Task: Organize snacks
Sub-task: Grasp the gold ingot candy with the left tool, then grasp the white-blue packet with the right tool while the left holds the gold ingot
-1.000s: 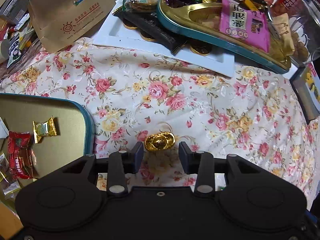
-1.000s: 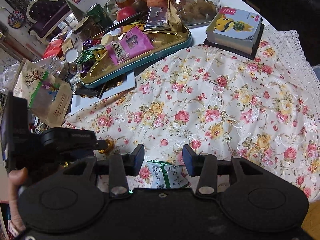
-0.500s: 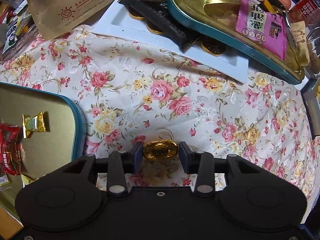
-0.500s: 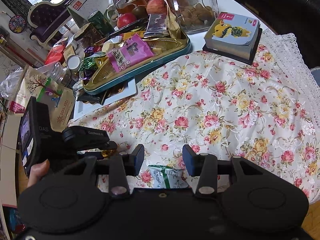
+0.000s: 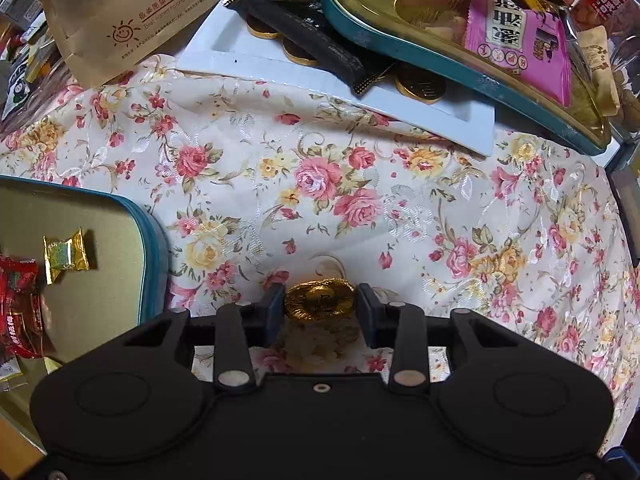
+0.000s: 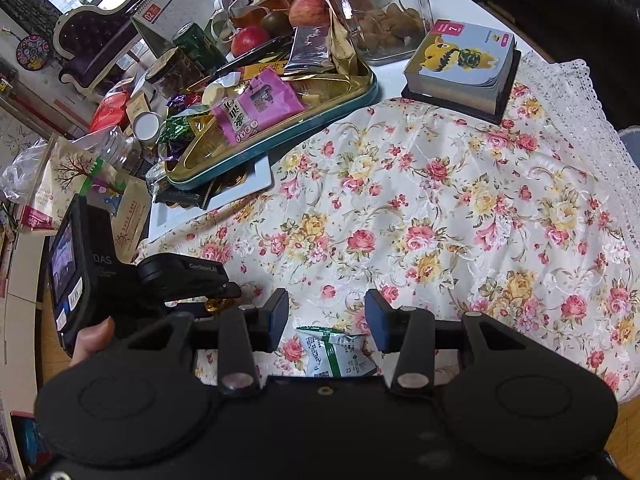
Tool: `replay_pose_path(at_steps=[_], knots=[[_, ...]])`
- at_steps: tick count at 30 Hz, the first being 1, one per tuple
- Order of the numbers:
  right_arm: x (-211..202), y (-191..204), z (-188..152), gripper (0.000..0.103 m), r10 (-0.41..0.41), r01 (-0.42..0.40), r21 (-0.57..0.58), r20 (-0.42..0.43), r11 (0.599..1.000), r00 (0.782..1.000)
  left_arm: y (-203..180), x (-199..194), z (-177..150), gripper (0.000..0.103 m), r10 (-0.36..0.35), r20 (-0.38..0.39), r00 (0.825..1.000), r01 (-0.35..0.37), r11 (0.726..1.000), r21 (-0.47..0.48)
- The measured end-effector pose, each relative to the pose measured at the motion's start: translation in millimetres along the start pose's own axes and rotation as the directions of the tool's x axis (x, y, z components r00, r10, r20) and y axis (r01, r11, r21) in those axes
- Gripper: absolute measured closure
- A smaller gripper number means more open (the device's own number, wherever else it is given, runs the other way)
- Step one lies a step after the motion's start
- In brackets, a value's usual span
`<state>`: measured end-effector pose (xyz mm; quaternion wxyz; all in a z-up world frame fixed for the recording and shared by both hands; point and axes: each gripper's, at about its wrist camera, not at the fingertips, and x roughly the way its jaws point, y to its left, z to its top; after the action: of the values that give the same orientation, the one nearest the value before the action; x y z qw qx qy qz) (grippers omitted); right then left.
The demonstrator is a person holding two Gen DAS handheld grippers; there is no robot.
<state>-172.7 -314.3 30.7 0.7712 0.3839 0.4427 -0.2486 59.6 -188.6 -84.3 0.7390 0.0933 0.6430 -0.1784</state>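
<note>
Left wrist view: the left gripper is pointed straight down at the floral tablecloth. A gold foil ingot candy is seen between the fingers. The jaws have just been closing; both pads appear to meet its ends, so it is taken as gripped. A teal-rimmed tin is noted at the left edge, with a gold wrapped sweet and a red packet lying in it. At the top, a second teal tin heaped with snacks is seen resting partly on a white tray, beside a brown paper bag.

Right wrist view: the right gripper is held tilted down over the cloth, jaws moderately parted, nothing clamped. A green-and-white packet is seen lying on the cloth below the gap, untouched. The left gripper's body is seen at the left, a hand on it, the gold candy just visible under its tip. A glass jar and a small book are noted beyond.
</note>
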Motion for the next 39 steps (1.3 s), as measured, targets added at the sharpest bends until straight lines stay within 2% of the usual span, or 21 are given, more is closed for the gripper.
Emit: replay_pose_path(at_steps=[6, 14, 19, 25, 34, 37, 39], knots=[[0.6, 0.5, -2.2, 0.057, 0.010, -0.010, -0.008, -0.018, 1.000, 1.000, -4.5, -16.4, -7.3, 0.057, -0.010, -0.004, 1.000, 0.010, 1.000, 0.028], [8.8, -4.1, -23.2, 0.057, 0.003, -0.008, -0.055, -0.093, 0.998, 0.996, -18.4, -51.1, -37.3, 0.057, 0.000, -0.009, 1.000, 0.002, 0.985, 0.170], [22.0, -6.3, -53.6, 0.057, 0.001, -0.019, -0.093, -0.195, 0.995, 0.981, -20.2, -62.9, -56.8, 0.057, 0.027, -0.012, 1.000, -0.023, 0.972, 0.232], [40.7, 0.7, -86.7, 0.057, -0.035, -0.013, -0.162, -0.289, 0.987, 0.957, -11.0, -74.7, -61.7, 0.057, 0.027, -0.016, 1.000, -0.022, 0.969, 0.246], [63.4, 17.0, -111.1, 0.057, -0.130, 0.045, -0.287, -0.284, 0.957, 0.950, -8.9, -78.8, -59.4, 0.057, 0.028, -0.002, 1.000, -0.027, 0.970, 0.242], [69.3, 17.8, -110.1, 0.057, -0.134, 0.040, -0.320, -0.278, 0.947, 0.951, -9.6, -81.0, -60.0, 0.057, 0.022, 0.000, 1.000, -0.021, 0.969, 0.247], [68.9, 12.6, -102.5, 0.058, -0.143, 0.060, -0.301, -0.262, 0.952, 0.954, -9.9, -82.5, -59.7, 0.057, 0.018, 0.001, 1.000, -0.018, 0.969, 0.247]])
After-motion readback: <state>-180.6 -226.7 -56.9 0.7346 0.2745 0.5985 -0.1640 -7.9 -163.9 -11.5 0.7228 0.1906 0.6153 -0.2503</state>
